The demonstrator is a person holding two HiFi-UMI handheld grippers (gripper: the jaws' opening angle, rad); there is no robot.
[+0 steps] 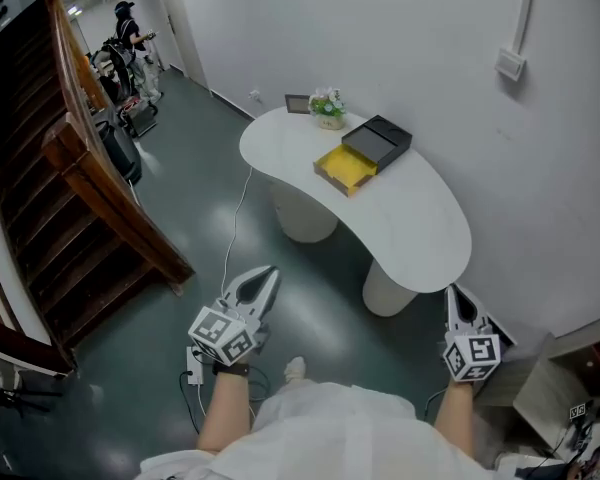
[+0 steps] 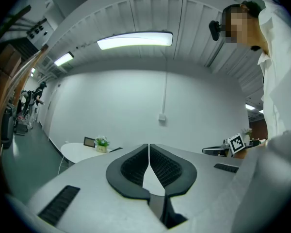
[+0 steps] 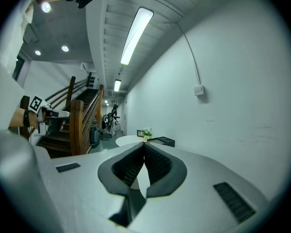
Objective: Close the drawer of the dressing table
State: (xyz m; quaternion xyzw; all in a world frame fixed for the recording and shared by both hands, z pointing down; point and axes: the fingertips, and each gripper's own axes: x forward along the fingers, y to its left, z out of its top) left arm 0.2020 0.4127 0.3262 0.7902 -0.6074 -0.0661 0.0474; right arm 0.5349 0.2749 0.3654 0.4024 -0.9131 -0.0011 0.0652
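Note:
On the white curved dressing table (image 1: 420,228) stands a small black box (image 1: 378,140) with its yellow drawer (image 1: 346,169) pulled out toward the table's left edge. My left gripper (image 1: 271,271) hangs over the floor well short of the table, its jaws shut and empty; its own view (image 2: 149,144) shows the pads meeting and the table (image 2: 75,151) far off. My right gripper (image 1: 450,290) is near the table's near end, by the wall, also shut on nothing. The right gripper view (image 3: 144,143) shows the black box (image 3: 162,141) far ahead.
A wooden staircase (image 1: 90,188) rises at the left. A potted plant (image 1: 328,108) and a picture frame (image 1: 298,103) stand at the table's far end. A cable (image 1: 235,218) runs over the floor. A person (image 1: 128,28) stands by equipment down the corridor. Boxes (image 1: 550,388) sit at lower right.

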